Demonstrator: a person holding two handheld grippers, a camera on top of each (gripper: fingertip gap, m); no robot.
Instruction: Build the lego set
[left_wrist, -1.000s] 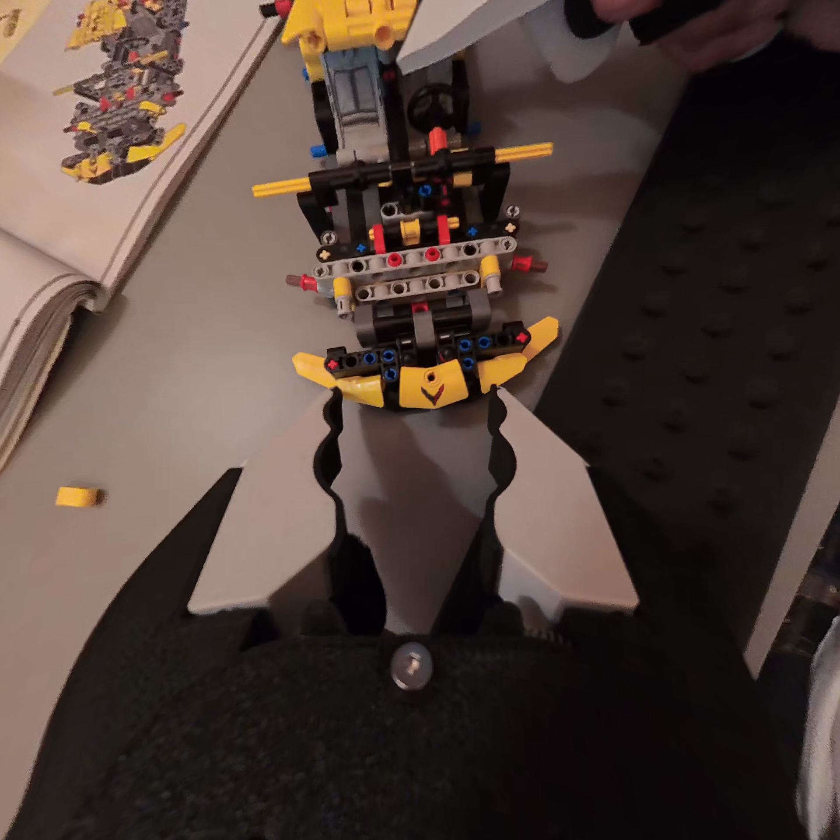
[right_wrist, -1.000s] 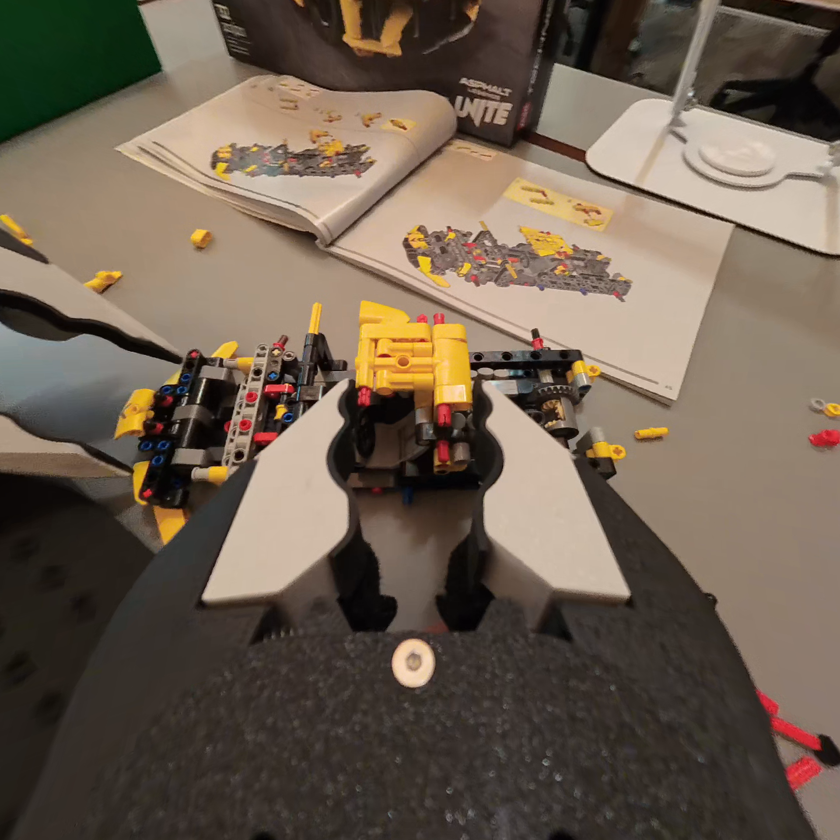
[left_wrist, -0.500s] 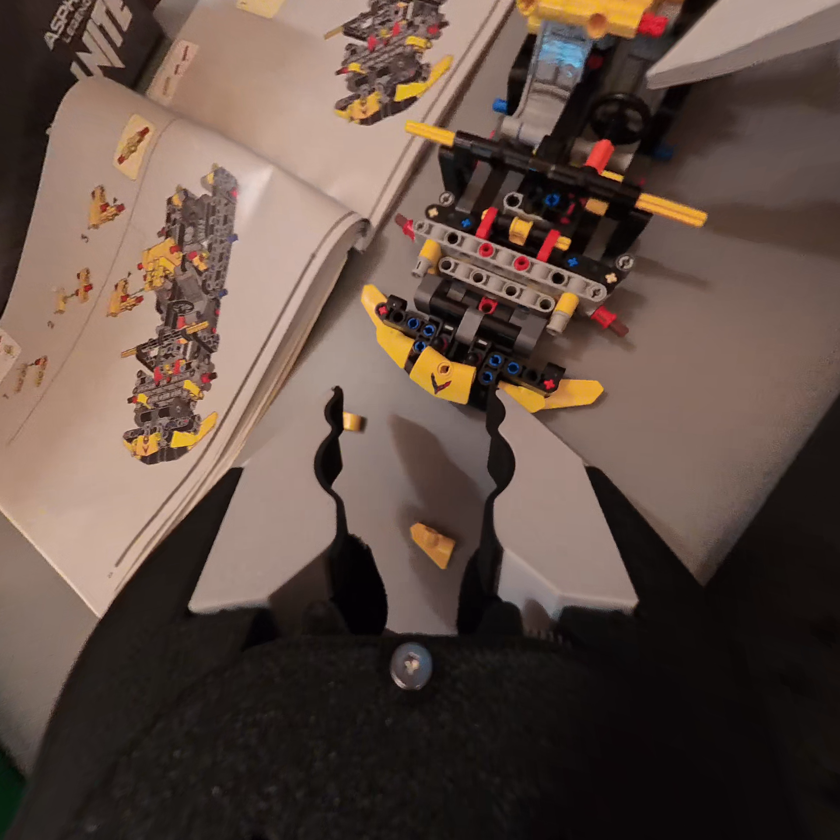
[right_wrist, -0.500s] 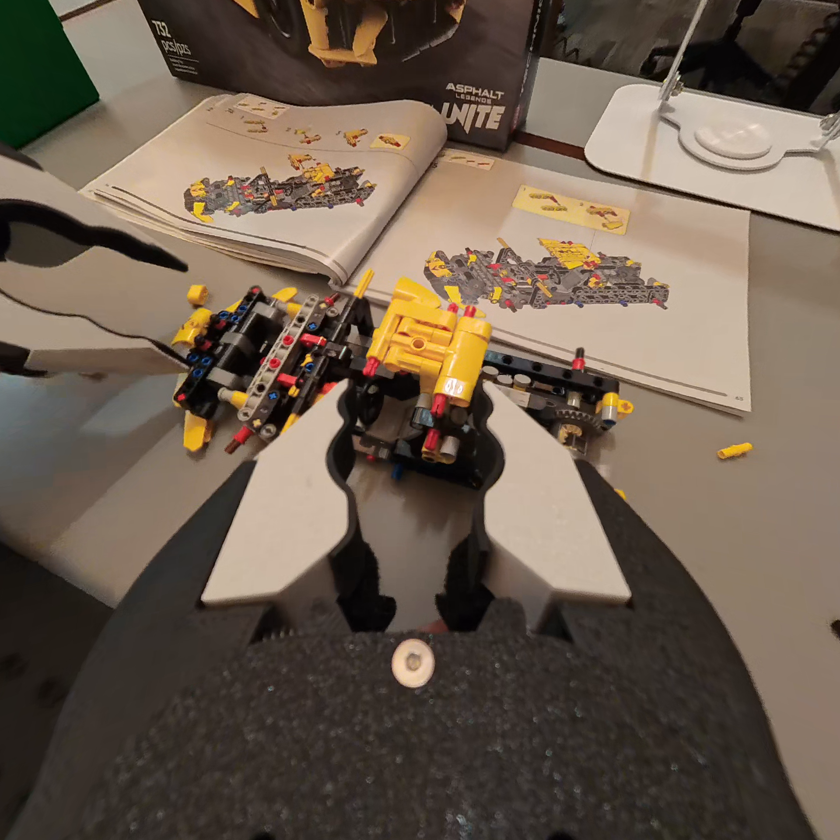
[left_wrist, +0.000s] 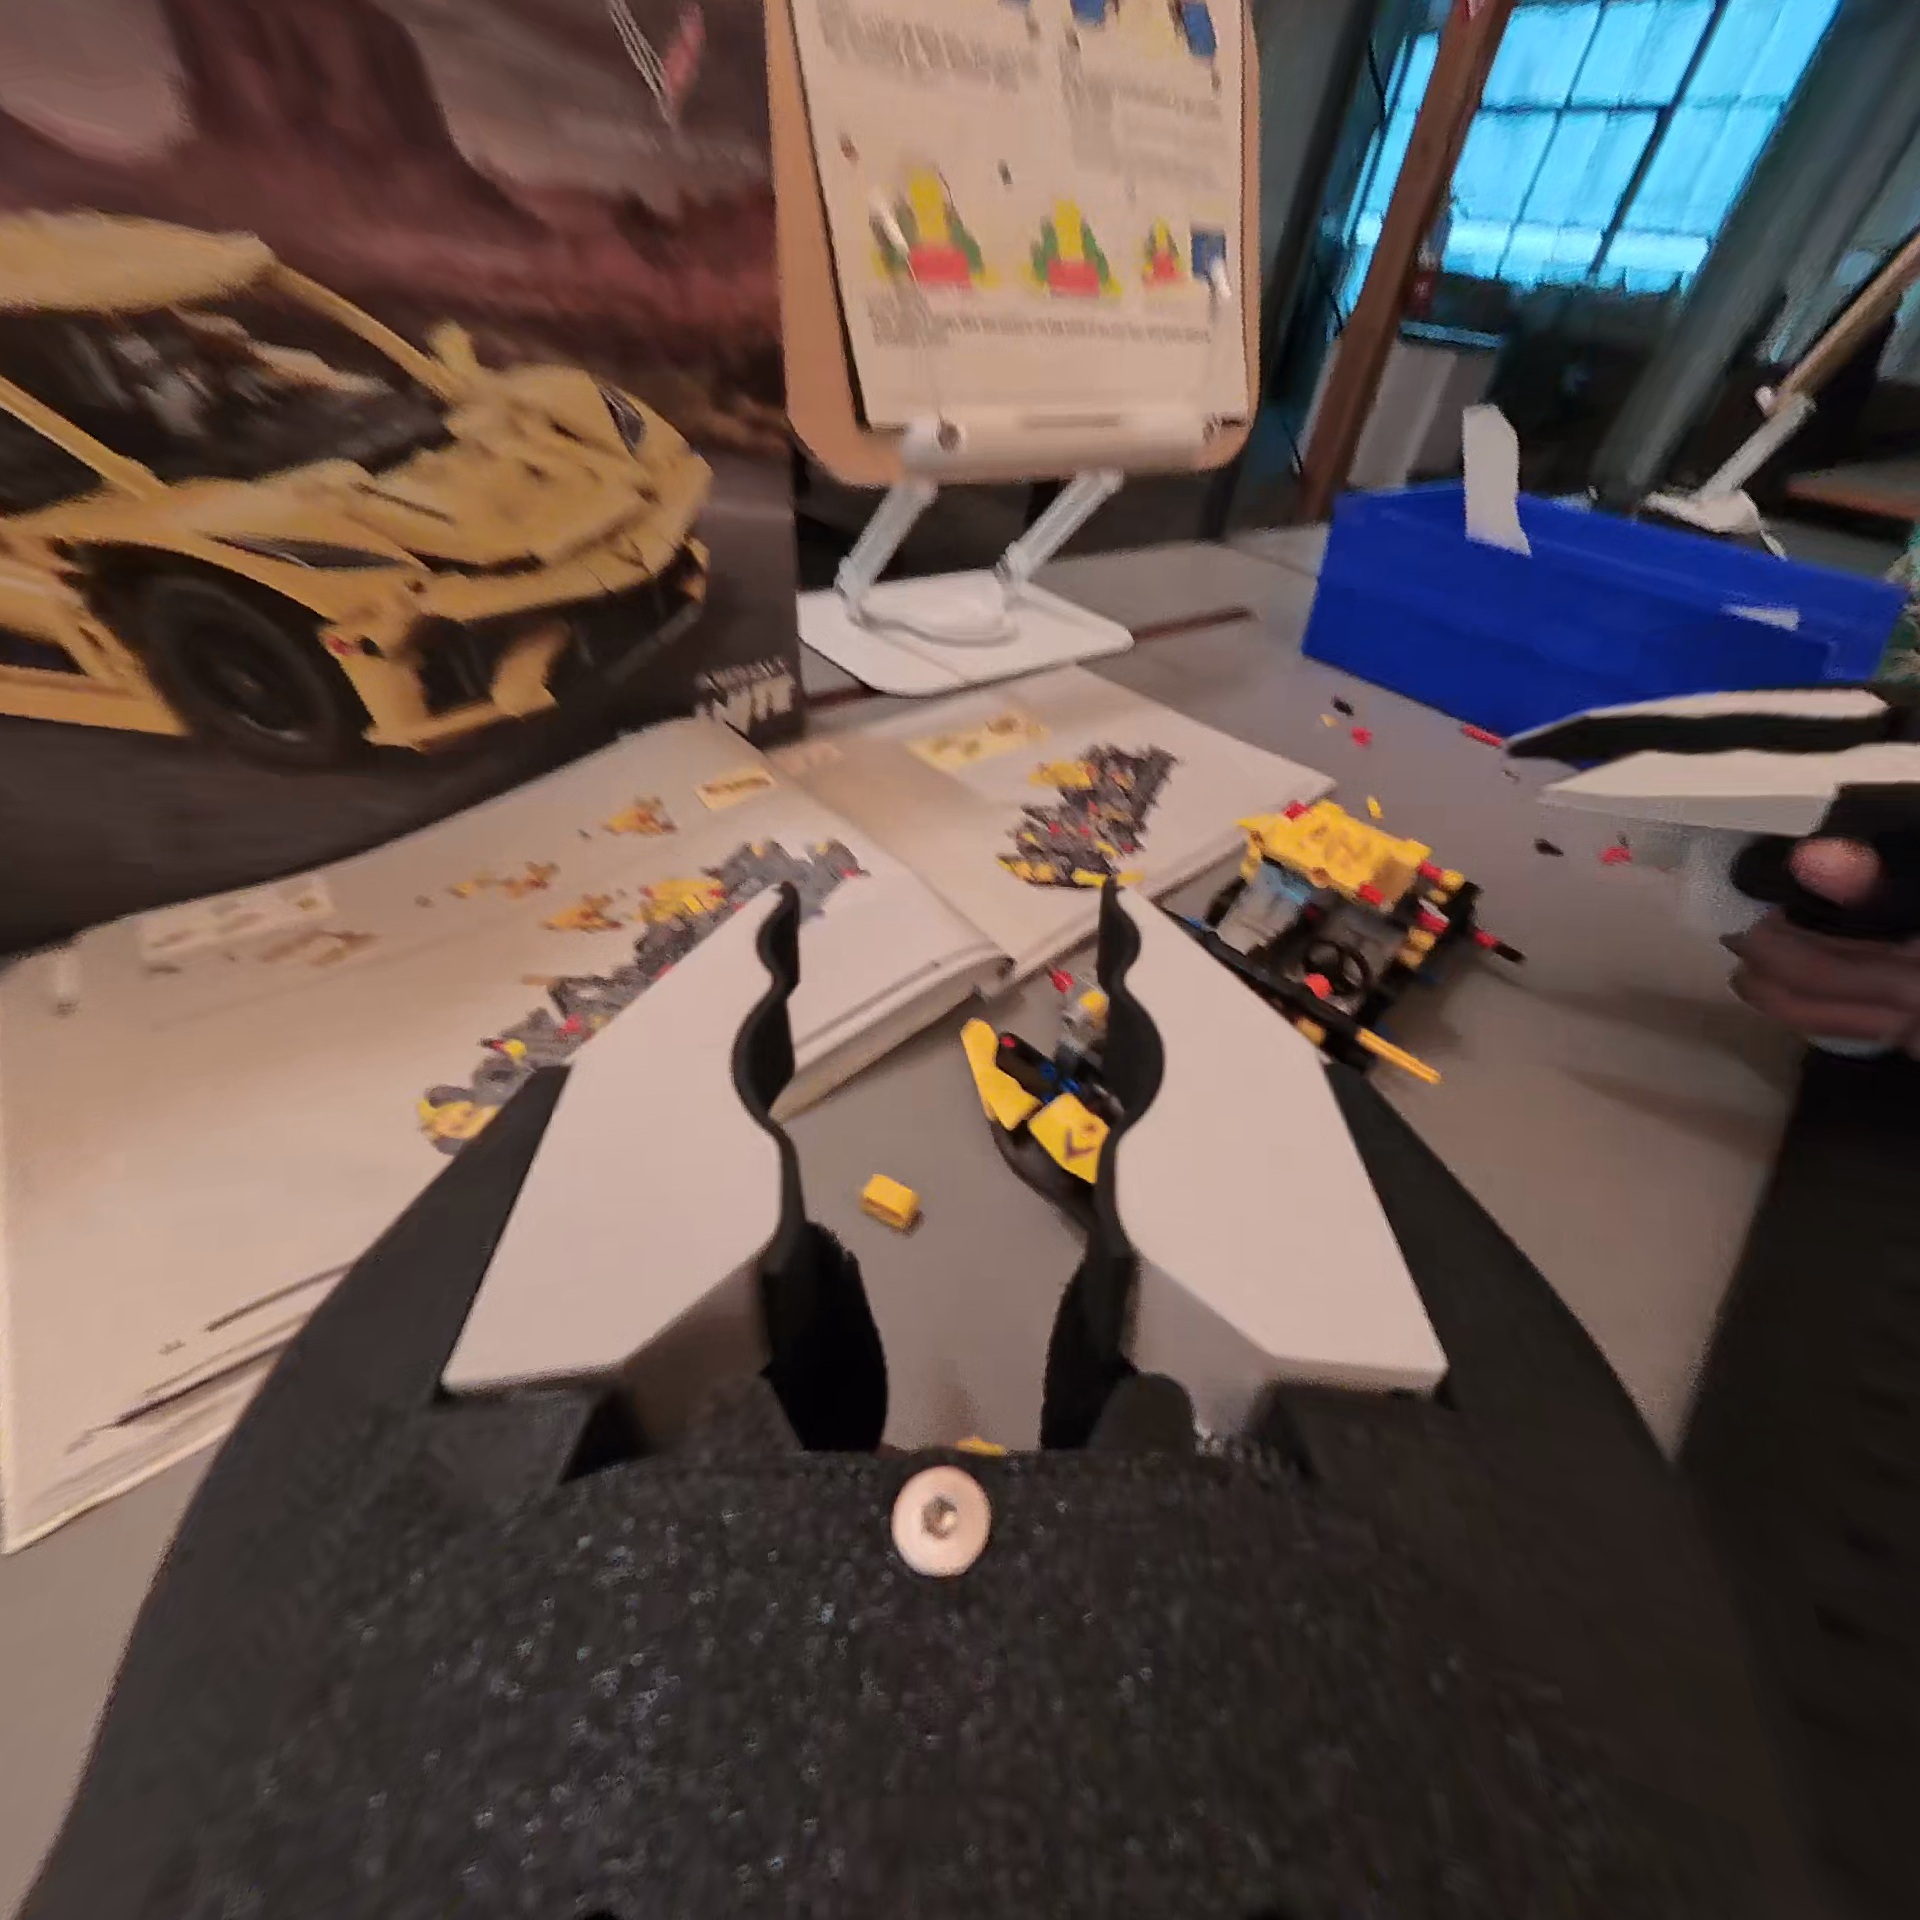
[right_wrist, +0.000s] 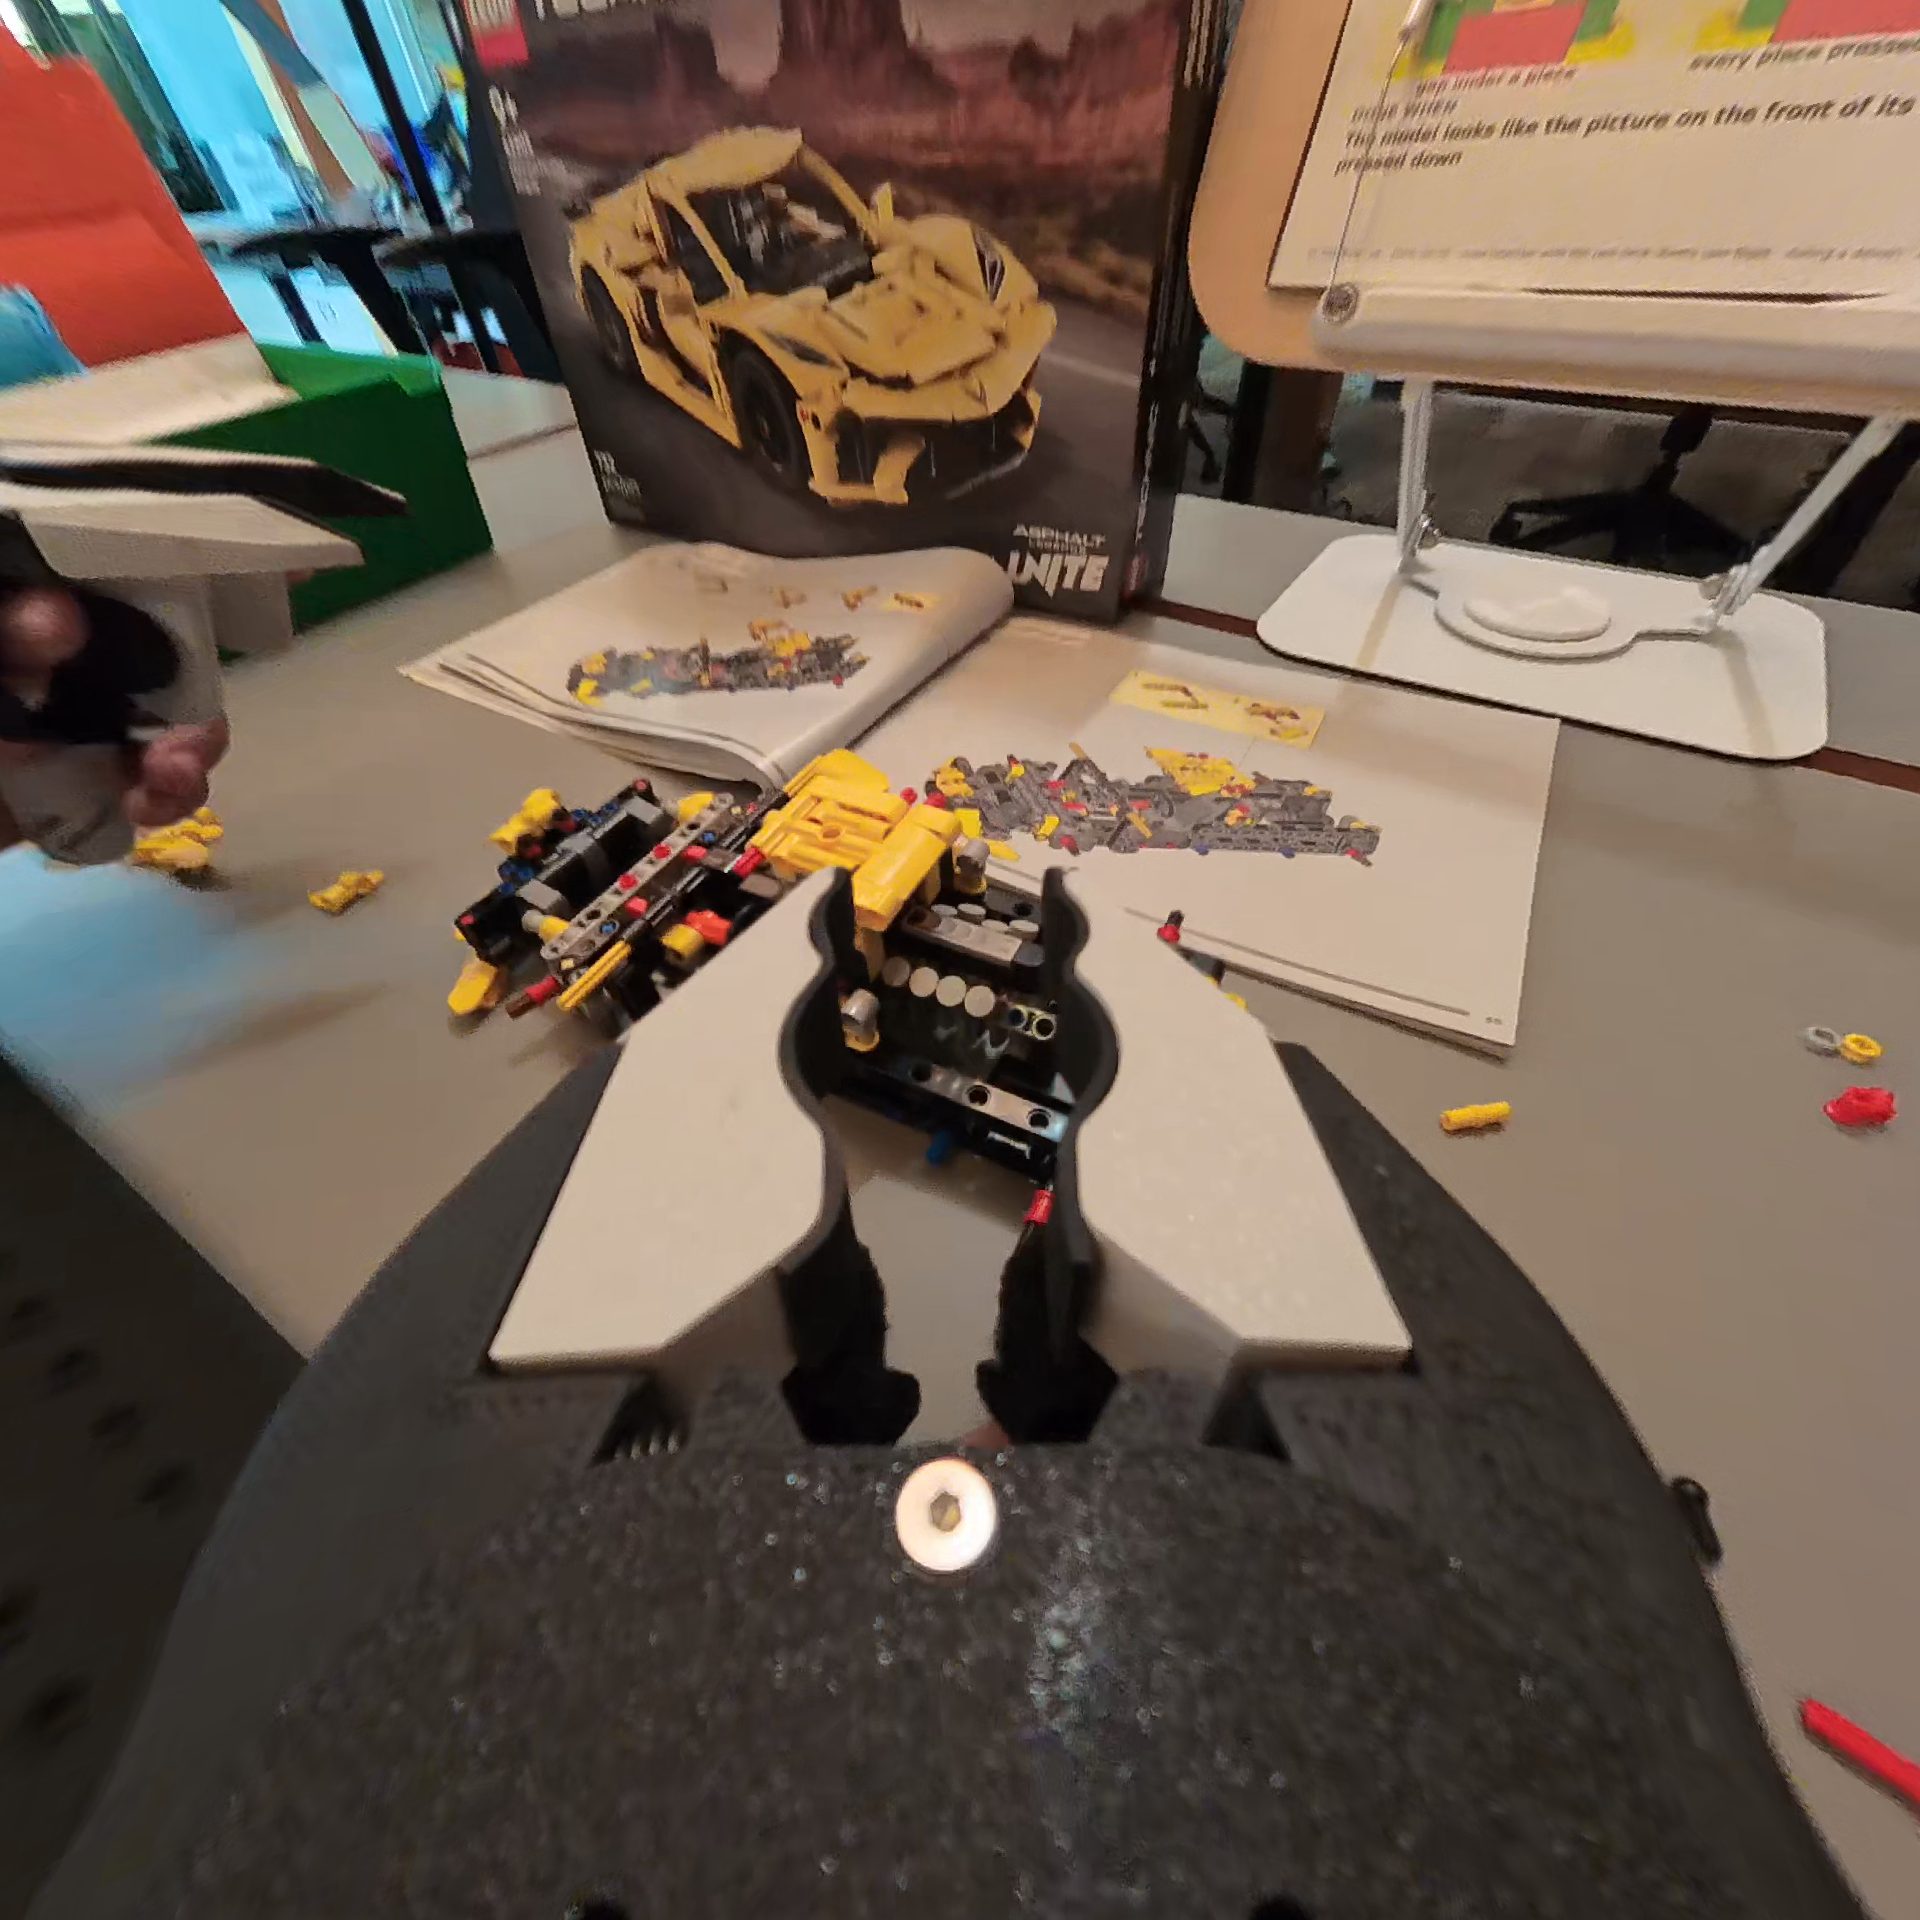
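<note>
The half-built yellow and black lego car (right_wrist: 717, 883) lies on the grey table, its front bumper to the left. My right gripper (right_wrist: 945, 888) is open and hovers over the car's black rear end, which shows between the fingers. In the left wrist view the car (left_wrist: 1330, 914) lies ahead to the right, its bumper partly hidden behind my right-hand finger. My left gripper (left_wrist: 943, 899) is open, empty and raised above the table. A small yellow piece (left_wrist: 890, 1200) lies below it. The right gripper (left_wrist: 1714, 748) shows at the right edge, above the car and apart from it.
The open instruction booklet (right_wrist: 1299, 831) lies behind the car, the set's box (right_wrist: 831, 312) behind that. A sheet stand (right_wrist: 1558, 623) is at the back right, a green box (right_wrist: 395, 457) at the left, a blue bin (left_wrist: 1558, 623) at the far right. Loose pieces (right_wrist: 1473, 1117) lie around. My left gripper is the nearer one to the small yellow piece (left_wrist: 890, 1200): about 11 cm, against 25 cm.
My left gripper has lifted away from the car's bumper and tilted up to look across the table. My right gripper has drawn back from the yellow block to the car's rear.
</note>
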